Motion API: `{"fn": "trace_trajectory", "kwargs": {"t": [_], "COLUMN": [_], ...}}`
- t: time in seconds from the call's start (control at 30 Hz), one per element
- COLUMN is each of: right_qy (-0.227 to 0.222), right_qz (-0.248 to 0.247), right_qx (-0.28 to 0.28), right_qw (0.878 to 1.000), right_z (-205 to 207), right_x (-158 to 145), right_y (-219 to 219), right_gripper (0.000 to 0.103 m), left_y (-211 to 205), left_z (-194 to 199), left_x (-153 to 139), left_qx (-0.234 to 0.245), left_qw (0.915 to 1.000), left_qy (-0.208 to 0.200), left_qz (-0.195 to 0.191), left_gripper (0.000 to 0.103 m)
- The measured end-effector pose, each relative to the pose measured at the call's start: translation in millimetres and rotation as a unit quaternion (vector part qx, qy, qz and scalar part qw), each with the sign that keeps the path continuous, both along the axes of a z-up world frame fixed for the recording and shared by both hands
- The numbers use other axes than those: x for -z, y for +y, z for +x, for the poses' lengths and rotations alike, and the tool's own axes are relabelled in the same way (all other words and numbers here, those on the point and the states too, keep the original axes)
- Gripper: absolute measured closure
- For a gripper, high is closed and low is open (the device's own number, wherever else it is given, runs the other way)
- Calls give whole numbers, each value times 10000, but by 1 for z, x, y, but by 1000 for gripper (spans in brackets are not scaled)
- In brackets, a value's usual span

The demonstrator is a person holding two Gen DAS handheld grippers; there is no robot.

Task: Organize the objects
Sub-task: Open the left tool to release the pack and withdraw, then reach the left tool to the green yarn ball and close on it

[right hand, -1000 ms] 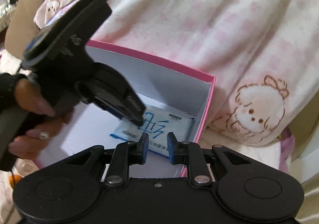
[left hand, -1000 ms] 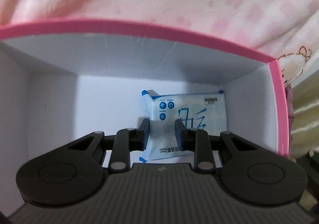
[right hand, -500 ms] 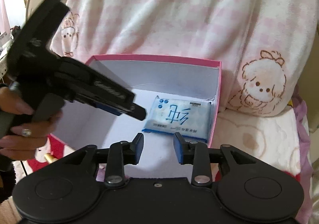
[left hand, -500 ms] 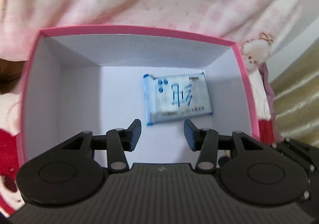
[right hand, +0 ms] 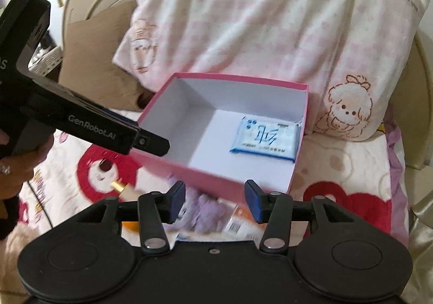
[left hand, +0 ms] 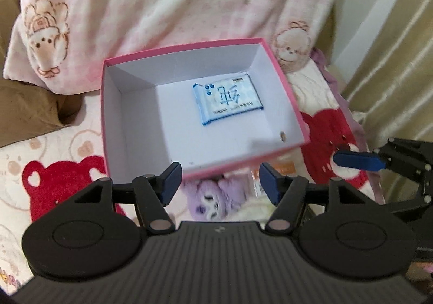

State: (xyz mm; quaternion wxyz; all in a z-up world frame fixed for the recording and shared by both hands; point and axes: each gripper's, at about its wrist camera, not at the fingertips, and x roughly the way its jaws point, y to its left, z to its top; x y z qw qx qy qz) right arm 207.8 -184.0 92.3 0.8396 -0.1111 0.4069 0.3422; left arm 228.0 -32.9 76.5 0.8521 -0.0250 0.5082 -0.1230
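One tissue pack (left hand: pixel 227 99) lies flat in the pink box (left hand: pixel 293 112); my left gripper (left hand: pixel 219 182) and right gripper (right hand: pixel 215 200) gape, holding nothing. Next I'd pick the blurred clutter below, descending slowly.

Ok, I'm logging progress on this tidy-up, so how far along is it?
Done: one tissue pack lies flat inside the pink box, near its far right corner. In hand: nothing; the left gripper and right gripper are both open and empty, short of the box. Left: blurred items in front of the box, among them an orange-labelled packet and a gold-capped object.
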Motion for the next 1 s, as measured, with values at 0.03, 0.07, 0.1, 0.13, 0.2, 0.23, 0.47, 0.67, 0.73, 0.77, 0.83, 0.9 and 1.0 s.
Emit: {"fn": "trace_trajectory", "kwargs": {"t": [0.03, 0.07, 0.1, 0.13, 0.2, 0.23, 0.47, 0.67, 0.73, 0.77, 0.83, 0.9, 1.0], "right_qy": [14, 29, 38, 47, 71, 94, 169, 242, 152, -4, -189, -190, -180], "right_qz": [-39, -81, -138, -191, -306, -351, -650, -757, -919, -1068, -1270, -1374, -1315], "right_qx": [-33, -53, -83, -119, -185, -225, -517, -631, -729, -822, -923, -901, -843], "right_qw": [10000, 9999, 9999, 9997, 9993, 9991, 9964, 9948, 9930, 9909, 9874, 9862, 9876], "right_z": [-7, -13, -20, -26, -36, -42, -69, -78, -82, -86, -89, -87, -83], "right_x": [-4, -7, -10, -12, -13, -13, 2, 20, 30, 37, 50, 62, 78], "right_y": [-3, -5, -7, -9, -12, -13, -22, -26, -25, -24, -22, -23, -27], "right_gripper": [47, 46, 44, 43, 40, 39, 34, 30, 23, 16, 14, 14, 14], "left_y": [-1, -1, -1, -2, -3, -3, -3, -9, -12, -14, -18, -24, -33], "left_z": [-5, -12, -19, -24, -37, -43, -76, -90, -93, -94, -98, -102, -105], "left_x": [-2, -5, -9, -10, -14, -15, 6, 40, 52, 57, 69, 81, 100], "left_qx": [32, 64, 101, 119, 152, 167, 77, 65, 58, 29, 31, 29, 14], "left_qw": [10000, 10000, 9999, 9999, 9998, 9998, 9996, 9995, 9991, 9990, 9987, 9983, 9971], "left_qy": [-14, -25, -42, -57, -113, -128, 42, 154, 184, 183, 142, 109, 154], "left_qz": [-11, -24, -41, -45, -28, -29, -264, -267, -369, -412, -492, -572, -743], "left_gripper": [39, 38, 37, 36, 33, 32, 25, 22, 19, 18, 15, 11, 11]}}
